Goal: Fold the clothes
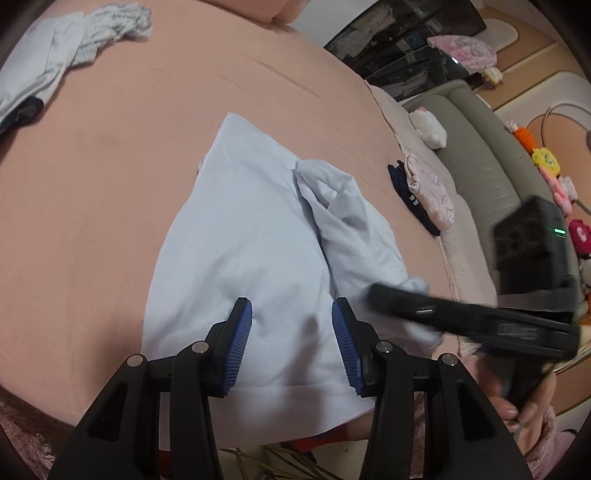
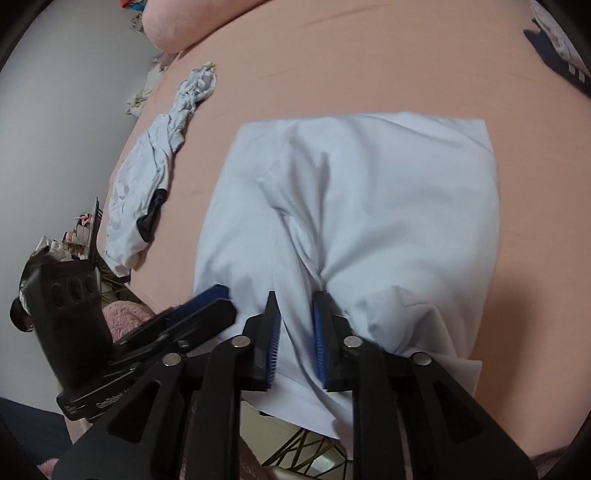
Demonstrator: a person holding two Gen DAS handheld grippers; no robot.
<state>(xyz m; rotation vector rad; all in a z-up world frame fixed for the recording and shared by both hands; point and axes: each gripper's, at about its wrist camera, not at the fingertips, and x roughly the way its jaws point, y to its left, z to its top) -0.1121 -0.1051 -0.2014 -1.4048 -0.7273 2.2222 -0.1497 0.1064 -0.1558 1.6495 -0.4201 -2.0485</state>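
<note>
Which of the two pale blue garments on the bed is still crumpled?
The crumpled garment beside the far edge, twisted with a dark collar showing. The other, the shirt under both grippers, lies mostly flat.

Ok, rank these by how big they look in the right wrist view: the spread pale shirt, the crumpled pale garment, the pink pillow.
1. Spread pale shirt, much nearer the camera.
2. Crumpled pale garment.
3. Pink pillow, cropped by the frame, so unsure.

A peach-pink bed (image 1: 110,192) fills the room, with a grey-green sofa (image 1: 480,155) beside it and a pale wall (image 2: 55,110).
</note>
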